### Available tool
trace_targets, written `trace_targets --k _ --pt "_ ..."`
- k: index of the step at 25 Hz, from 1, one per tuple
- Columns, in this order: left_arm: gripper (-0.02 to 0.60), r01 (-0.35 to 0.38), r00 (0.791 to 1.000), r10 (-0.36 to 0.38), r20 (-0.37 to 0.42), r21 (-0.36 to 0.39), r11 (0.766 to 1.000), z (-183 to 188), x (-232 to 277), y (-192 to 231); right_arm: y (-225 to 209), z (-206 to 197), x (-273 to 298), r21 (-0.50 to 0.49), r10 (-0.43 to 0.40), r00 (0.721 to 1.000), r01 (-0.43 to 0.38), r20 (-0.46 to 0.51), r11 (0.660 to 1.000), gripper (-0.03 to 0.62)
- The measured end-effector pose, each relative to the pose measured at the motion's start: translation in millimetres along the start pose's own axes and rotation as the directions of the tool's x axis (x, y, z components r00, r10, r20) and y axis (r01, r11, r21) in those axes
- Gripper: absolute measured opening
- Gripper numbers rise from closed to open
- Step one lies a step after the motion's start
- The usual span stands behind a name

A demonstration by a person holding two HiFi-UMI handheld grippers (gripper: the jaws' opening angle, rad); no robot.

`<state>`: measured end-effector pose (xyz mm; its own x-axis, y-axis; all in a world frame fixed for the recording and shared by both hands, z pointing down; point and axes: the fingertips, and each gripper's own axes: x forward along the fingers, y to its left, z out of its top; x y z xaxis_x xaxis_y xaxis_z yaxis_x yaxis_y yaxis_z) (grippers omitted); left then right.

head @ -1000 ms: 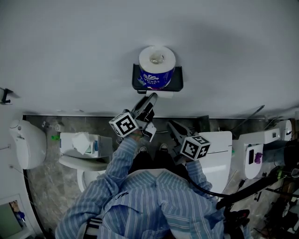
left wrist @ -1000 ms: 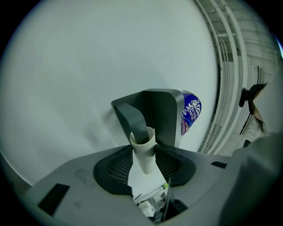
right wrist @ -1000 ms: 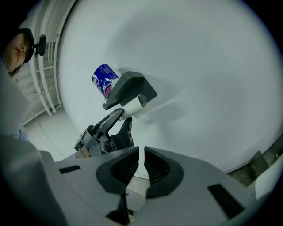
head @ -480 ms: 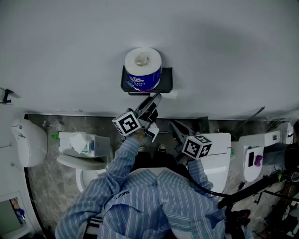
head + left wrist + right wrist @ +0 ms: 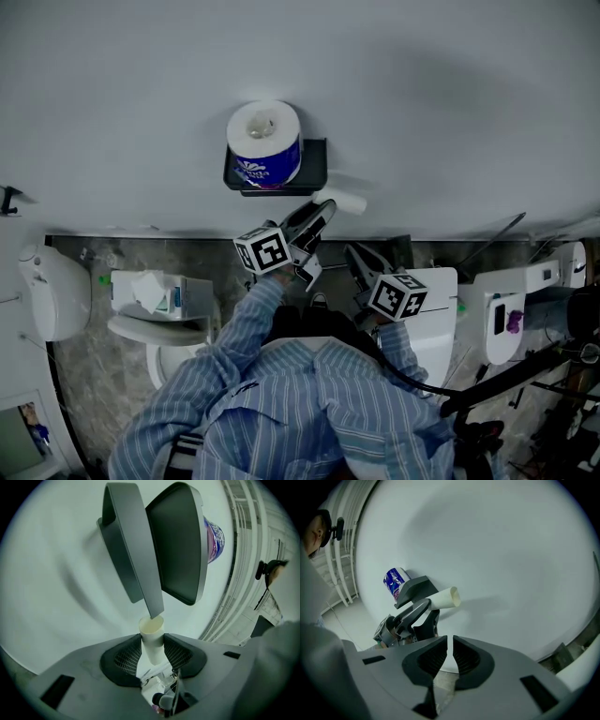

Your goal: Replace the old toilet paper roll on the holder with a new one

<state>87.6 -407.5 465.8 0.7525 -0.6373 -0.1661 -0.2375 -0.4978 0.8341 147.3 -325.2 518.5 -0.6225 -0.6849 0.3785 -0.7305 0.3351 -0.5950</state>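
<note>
A black wall holder carries a new roll in a blue wrapper on its top shelf. My left gripper is shut on the old bare cardboard tube, just below and right of the holder. In the left gripper view the tube stands between the pads, and the tip of the holder's grey bar meets its rim. My right gripper hangs lower right, shut and empty. From it I see the tube, the holder and the roll.
A toilet with a tissue pack on it stands at the lower left. A white unit sits under my right gripper. The person's striped sleeves fill the lower middle. The plain wall spreads right of the holder.
My left gripper has carried the cardboard tube to the right, out from under the holder. My right gripper has drifted right too. Both jaws look unchanged.
</note>
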Motion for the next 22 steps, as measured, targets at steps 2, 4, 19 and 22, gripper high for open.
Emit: trace_targets --k 2,4,19,22 --pt "0.152 0.003 1.0 -0.003 -0.017 0.007 1.0 -8 4 -2 -5 -1 -4 0.004 -0.009 1.0 0.009 0.0 1.0 0.021" --pt "0.152 -0.005 0.999 0.007 -0.037 0.029 1.0 -14 4 -3 -7 0 -6 0.002 -0.018 1.0 0.018 0.002 1.0 0.021" --pt "0.152 -0.142 0.989 0.146 -0.006 0.204 0.969 5 -65 9 27 57 -6 -0.166 0.037 0.993 -0.017 0.115 0.986 0.128" --pt "0.152 -0.167 0.986 0.169 0.013 0.22 0.961 9 -77 6 49 81 -7 -0.263 0.092 0.988 -0.056 0.128 0.963 0.174"
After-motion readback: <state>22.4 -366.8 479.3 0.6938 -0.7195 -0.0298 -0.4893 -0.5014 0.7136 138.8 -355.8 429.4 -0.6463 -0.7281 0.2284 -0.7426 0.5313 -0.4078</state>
